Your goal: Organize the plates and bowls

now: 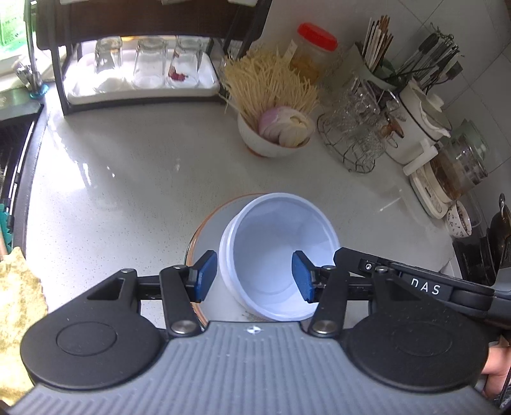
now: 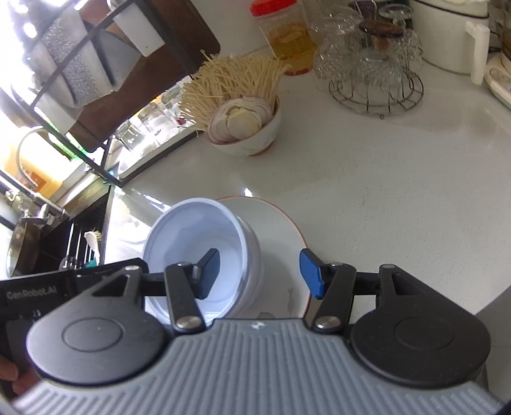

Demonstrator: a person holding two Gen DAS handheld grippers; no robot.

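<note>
The white bowl sat on the plate on the near worktop, stacked to tidy, so the left claw and right claw hung released, straddling its rim.

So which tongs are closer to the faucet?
Left. The left tongs straddle the white bowl's sink-side wall, with the faucet off to their left; the right tongs straddle its opposite wall, farther from the faucet.

White speckled counter, tiled wall, daylight
</note>
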